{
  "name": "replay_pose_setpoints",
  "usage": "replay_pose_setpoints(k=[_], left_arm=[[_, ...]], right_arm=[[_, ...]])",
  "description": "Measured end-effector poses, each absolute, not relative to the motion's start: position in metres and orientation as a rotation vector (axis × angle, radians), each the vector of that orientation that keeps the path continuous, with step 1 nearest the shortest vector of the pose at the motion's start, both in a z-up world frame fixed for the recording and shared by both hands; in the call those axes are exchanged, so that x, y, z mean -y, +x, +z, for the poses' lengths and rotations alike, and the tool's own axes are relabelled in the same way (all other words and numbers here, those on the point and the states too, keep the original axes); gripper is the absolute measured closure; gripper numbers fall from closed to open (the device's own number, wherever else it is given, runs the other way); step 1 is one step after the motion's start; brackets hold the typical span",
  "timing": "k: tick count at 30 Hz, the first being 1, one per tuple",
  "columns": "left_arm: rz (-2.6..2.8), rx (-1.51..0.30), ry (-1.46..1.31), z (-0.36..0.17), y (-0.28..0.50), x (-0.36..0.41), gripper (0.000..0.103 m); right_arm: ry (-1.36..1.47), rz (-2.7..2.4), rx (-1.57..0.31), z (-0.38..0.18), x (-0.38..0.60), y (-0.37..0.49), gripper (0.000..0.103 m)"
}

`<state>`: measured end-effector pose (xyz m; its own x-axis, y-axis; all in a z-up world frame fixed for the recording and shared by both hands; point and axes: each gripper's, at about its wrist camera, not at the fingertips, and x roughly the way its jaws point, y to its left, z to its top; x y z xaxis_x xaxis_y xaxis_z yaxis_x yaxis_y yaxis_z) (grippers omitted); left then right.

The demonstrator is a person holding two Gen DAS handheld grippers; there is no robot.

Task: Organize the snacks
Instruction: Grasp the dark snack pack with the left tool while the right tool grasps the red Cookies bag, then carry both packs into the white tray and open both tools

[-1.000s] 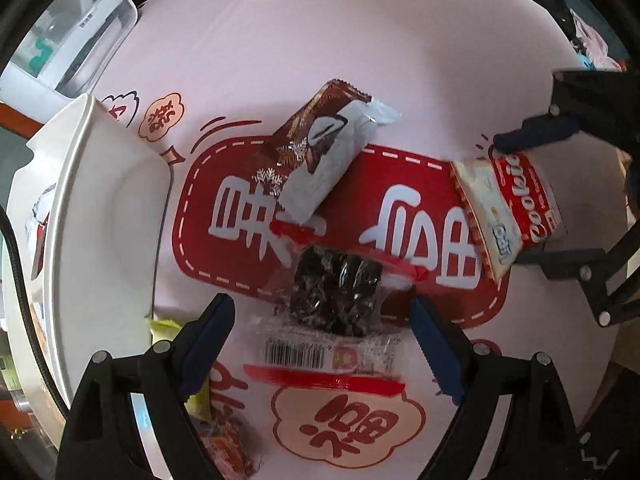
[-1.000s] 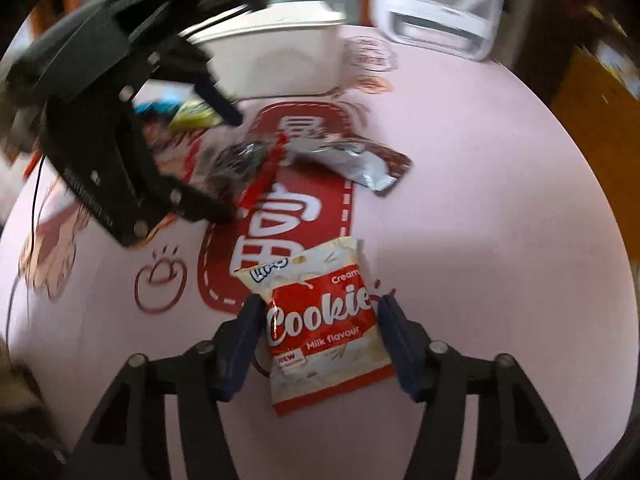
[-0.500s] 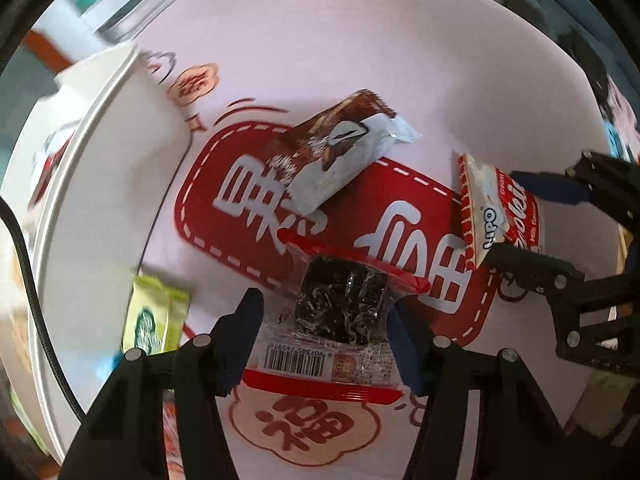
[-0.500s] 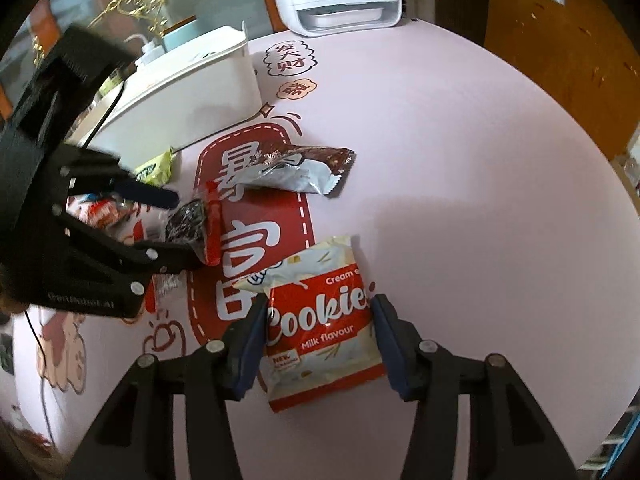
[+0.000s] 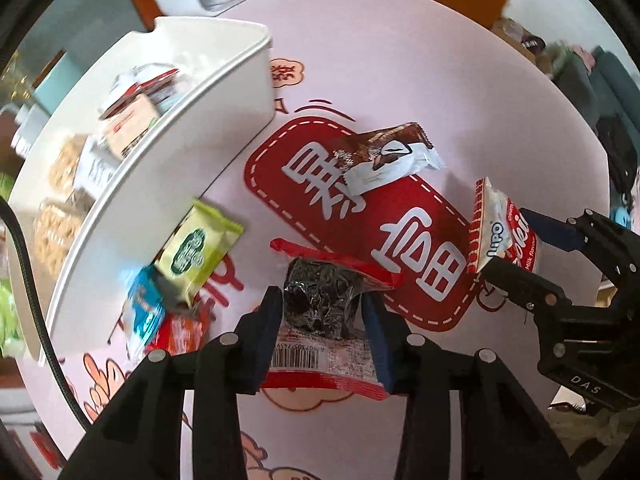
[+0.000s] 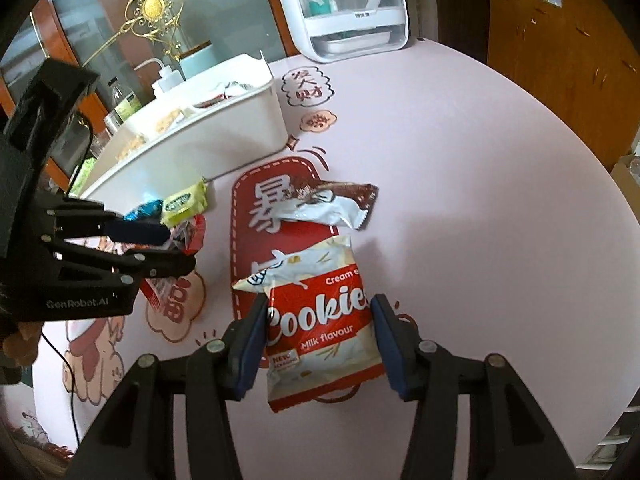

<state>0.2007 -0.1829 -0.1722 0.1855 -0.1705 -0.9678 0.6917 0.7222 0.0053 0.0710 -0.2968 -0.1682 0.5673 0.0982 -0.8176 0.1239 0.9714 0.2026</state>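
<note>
My left gripper (image 5: 322, 312) is shut on a clear red-trimmed packet of dark snacks (image 5: 324, 308) and holds it just above the table. My right gripper (image 6: 320, 320) is shut on a red and white cookie bag (image 6: 320, 320), lifted a little off the table; that bag also shows in the left wrist view (image 5: 502, 232). A brown and white wafer bar (image 5: 386, 158) lies on the red mat print. A white bin (image 5: 192, 152) with several snacks inside stands at the left; it also shows in the right wrist view (image 6: 224, 140).
A green packet (image 5: 198, 248), a blue packet (image 5: 142, 312) and an orange-red packet (image 5: 180, 330) lie beside the bin. A white and clear appliance (image 6: 344, 4) stands at the table's far edge. A black cable (image 5: 24, 260) runs along the left.
Both grippers have closed on their packets and lifted them. The left gripper has moved up and tilted, so the bin's inside has come into its view.
</note>
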Motion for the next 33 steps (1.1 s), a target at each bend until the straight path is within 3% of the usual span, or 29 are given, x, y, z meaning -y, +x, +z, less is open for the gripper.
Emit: replay_pose_setpoints(k=[18, 33], left_arm=[[-0.612, -1.134, 0.314, -0.093, 0.182, 0.133, 0.065], [-0.291, -0.84, 0.186, 0.035, 0.248, 0.065, 0.065]], right_arm=[[0.245, 0.091, -0.858, -0.112, 0.268, 0.085, 0.052], [0.309, 0.121, -0.575, 0.006, 0.228, 0.184, 0.052]])
